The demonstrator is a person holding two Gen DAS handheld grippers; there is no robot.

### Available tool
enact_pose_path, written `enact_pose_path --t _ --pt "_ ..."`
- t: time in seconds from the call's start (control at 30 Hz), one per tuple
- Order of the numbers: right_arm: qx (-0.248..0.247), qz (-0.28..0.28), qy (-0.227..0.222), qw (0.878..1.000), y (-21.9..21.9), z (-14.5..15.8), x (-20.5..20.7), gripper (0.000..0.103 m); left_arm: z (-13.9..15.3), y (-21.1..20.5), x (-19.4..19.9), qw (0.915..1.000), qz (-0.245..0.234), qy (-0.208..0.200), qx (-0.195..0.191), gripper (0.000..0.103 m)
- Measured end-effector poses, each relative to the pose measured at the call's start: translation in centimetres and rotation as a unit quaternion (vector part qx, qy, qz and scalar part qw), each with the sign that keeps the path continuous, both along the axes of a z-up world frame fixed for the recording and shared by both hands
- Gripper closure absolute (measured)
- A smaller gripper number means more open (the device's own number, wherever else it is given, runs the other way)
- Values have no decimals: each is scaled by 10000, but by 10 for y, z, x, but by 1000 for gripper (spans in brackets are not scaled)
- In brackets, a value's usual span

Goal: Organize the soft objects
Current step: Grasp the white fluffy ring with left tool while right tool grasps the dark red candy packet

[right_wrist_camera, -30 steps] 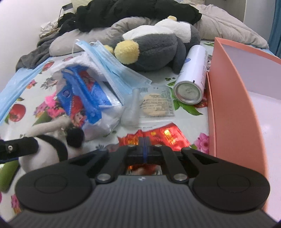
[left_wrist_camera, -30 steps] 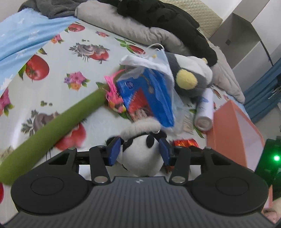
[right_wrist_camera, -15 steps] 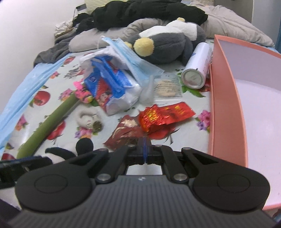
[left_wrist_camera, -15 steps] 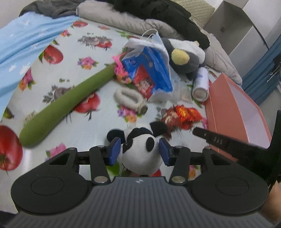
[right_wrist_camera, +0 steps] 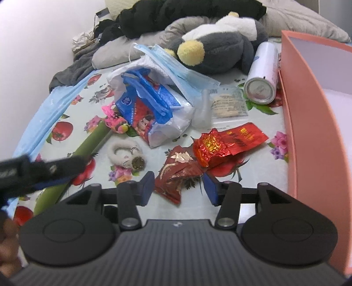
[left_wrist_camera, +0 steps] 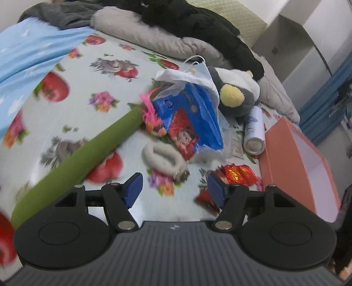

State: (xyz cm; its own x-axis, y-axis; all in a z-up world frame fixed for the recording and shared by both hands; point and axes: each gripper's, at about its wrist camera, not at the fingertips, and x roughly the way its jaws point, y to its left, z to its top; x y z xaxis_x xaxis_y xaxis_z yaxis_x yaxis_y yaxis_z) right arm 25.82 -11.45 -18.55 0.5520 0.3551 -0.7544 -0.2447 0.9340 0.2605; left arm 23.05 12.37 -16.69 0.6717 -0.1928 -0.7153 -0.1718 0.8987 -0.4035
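Observation:
My left gripper (left_wrist_camera: pixel 175 190) is open and empty above the floral bedsheet; the panda plush it held is out of view. A white fluffy hair tie (left_wrist_camera: pixel 162 157) lies just ahead of it, also in the right wrist view (right_wrist_camera: pixel 124 153). A grey penguin plush (left_wrist_camera: pixel 236 94) (right_wrist_camera: pixel 215 48) lies at the back. A long green soft stick (left_wrist_camera: pixel 83 151) (right_wrist_camera: pixel 88 145) lies at the left. My right gripper (right_wrist_camera: pixel 178 187) is open and empty, over a dark red wrapper (right_wrist_camera: pixel 178 171).
An orange box (right_wrist_camera: pixel 312 123) (left_wrist_camera: pixel 294 165) stands at the right. A blue-red tissue pack (right_wrist_camera: pixel 151 110), face mask (right_wrist_camera: pixel 176 68), white spray can (right_wrist_camera: pixel 263 74), red foil packets (right_wrist_camera: pixel 228 143), pink toy (right_wrist_camera: pixel 115 121) and pillows with dark clothes (right_wrist_camera: pixel 176 13) crowd the bed.
My left gripper opened and no longer holds the panda plush, which has gone from view. My right gripper went from shut to open. Both moved forward over the bed.

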Motion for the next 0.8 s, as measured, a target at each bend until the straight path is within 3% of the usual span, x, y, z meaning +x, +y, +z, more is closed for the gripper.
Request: enact_pose_path --t 0.3,0.47,0.53,0.6,0.67,0.8 --pt "-76 101 281 9995 17 -21 21 51 -20 -10 57 9953 -942 108 192 35" --pt "-149 212 343 9991 22 -27 26 52 -36 -16 80 9889 -1392 384 344 45" --pt "-132 246 343 9990 21 -27 27 57 -43 -18 88 9860 -1527 547 373 51" --pt "-91 295 366 9988 21 -27 28 69 -46 -25 91 9811 -1728 621 616 57" --pt "-89 294 378 9988 20 -26 28 69 -47 -33 94 9757 -1888 659 899 63" --pt "-96 290 394 9988 15 -26 25 71 -50 -44 97 9708 -2005 751 1084 77"
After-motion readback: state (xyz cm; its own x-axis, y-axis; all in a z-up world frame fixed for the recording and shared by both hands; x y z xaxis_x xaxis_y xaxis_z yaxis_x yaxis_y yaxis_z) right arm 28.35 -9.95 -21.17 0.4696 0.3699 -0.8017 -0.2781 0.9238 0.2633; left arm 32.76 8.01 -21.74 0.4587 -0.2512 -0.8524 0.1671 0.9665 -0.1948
